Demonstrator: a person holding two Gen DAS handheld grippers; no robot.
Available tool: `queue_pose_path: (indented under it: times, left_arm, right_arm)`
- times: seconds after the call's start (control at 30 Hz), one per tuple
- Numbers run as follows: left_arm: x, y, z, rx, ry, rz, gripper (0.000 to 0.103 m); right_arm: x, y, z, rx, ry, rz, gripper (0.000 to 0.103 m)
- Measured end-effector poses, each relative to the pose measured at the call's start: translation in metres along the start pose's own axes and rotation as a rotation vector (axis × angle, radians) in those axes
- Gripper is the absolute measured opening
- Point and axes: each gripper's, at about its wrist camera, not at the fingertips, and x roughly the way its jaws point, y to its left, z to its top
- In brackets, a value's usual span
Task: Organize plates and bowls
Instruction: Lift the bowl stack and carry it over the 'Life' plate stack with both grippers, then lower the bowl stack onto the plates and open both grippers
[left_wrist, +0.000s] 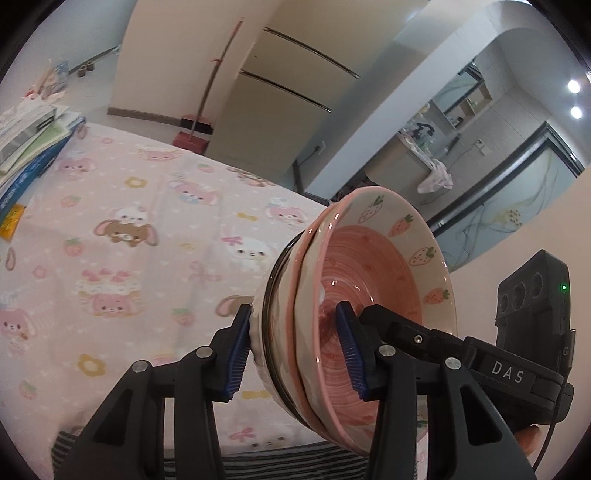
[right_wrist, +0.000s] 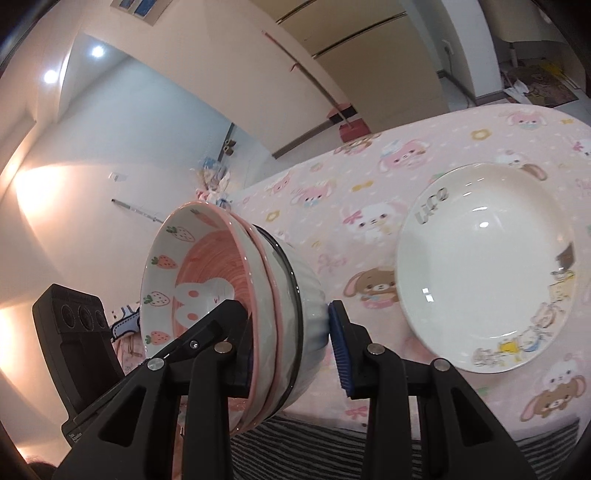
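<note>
A stack of nested bowls (left_wrist: 373, 295), pink-swirled inside with strawberry and carrot prints, is held tilted on its side above the table. My left gripper (left_wrist: 295, 345) is shut on the stack's rim, one blue pad inside the top bowl, one on the ribbed white outer bowl. My right gripper (right_wrist: 291, 347) is shut on the same stack (right_wrist: 207, 266) from the opposite side. A white deep plate (right_wrist: 484, 266) with cartoon prints lies on the table to the right of the stack.
The table wears a pink bunny-print cloth (left_wrist: 129, 229) with a striped edge (left_wrist: 295, 461). A pile of books and folders (left_wrist: 26, 147) sits at its far left. A red dustpan and broom (left_wrist: 192, 136) stand by the wall behind.
</note>
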Motion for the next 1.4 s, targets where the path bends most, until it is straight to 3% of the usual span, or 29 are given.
queue_pose_path:
  times: [0.3, 0.5, 0.97, 1.4]
  left_arm:
    - [0.036, -0.052, -0.002, 0.037, 0.057, -0.058, 0.047]
    - [0.073, -0.069, -0.01, 0.063, 0.117, -0.035, 0.047]
    - [0.13, -0.084, -0.006, 0.11, 0.178, 0.021, 0.046]
    - [0.177, -0.075, -0.009, 0.113, 0.243, 0.057, 0.037]
  right_arm:
    - [-0.04, -0.037, 0.014, 0.039, -0.059, -0.067, 0.033]
    - [-0.041, -0.075, 0.018, 0.088, -0.044, -0.094, 0.033]
    - [-0.033, -0.124, 0.032, 0.142, -0.036, -0.113, 0.033]
    - [-0.016, -0.157, 0.042, 0.168, -0.019, -0.163, 0.033]
